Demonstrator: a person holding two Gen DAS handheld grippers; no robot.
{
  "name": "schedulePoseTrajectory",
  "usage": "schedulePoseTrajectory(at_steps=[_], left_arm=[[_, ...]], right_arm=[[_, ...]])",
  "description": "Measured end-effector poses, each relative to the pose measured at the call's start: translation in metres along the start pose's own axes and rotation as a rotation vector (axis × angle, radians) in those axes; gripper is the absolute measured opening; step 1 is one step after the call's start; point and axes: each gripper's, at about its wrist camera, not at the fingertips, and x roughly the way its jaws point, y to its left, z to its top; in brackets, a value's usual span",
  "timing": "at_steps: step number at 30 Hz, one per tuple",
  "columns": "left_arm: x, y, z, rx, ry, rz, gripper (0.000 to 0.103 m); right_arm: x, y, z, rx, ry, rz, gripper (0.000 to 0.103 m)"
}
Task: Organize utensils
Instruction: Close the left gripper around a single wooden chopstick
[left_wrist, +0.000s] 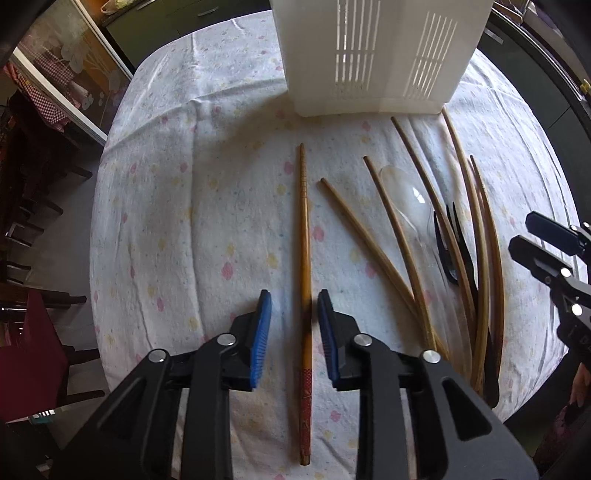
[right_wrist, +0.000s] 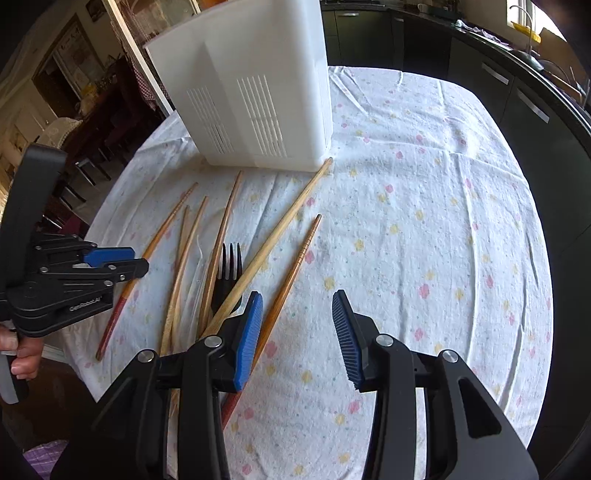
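A: Chopsticks lie scattered over the flowered tablecloth (left_wrist: 177, 206), in front of the white slotted utensil holder (left_wrist: 373, 55) that stands upright at the far side.

B: And the left gripper (left_wrist: 294, 314)?

A: It points down over one red-ended chopstick (left_wrist: 305, 258) that lies apart from the others. That stick runs straight between the blue pads (left_wrist: 260, 332), with a gap on each side, so the jaws are released and grip nothing.

B: The rest of the utensils?

A: To the right of it, several chopsticks fan out in a loose pile (left_wrist: 417, 258), with a black fork (right_wrist: 231, 273) and a clear spoon (left_wrist: 406, 195) among them. One pale chopstick (right_wrist: 280, 236) has its tip touching the holder's bottom corner.

B: Right gripper (right_wrist: 297, 325)?

A: Its jaws are spread, empty, over bare cloth just beside the pile; another red-ended chopstick (right_wrist: 291, 273) passes under its left pad.
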Motion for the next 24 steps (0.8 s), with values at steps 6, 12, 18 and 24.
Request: schedulePoseTrajectory(at_steps=[6,12,18,24], left_arm=[[0.001,0.018,-0.009,-0.018,0.006,-0.1,0.042],[0.002,0.018,-0.006,0.015,0.004,-0.093,0.042],[0.004,0.009,0.005,0.029,0.015,-0.077,0.045],[0.005,0.001,0.015,0.054,0.023,-0.078,0.036]], right_arm=[[0.021,0.019,0.003,-0.04,0.055,-0.083,0.039],[0.025,0.037,0.002,-0.101,0.067,-0.145,0.026],[0.023,0.012,0.008,-0.021,0.086,-0.077,0.007],[0.017,-0.009,0.006,0.017,0.079,-0.062,0.006]])
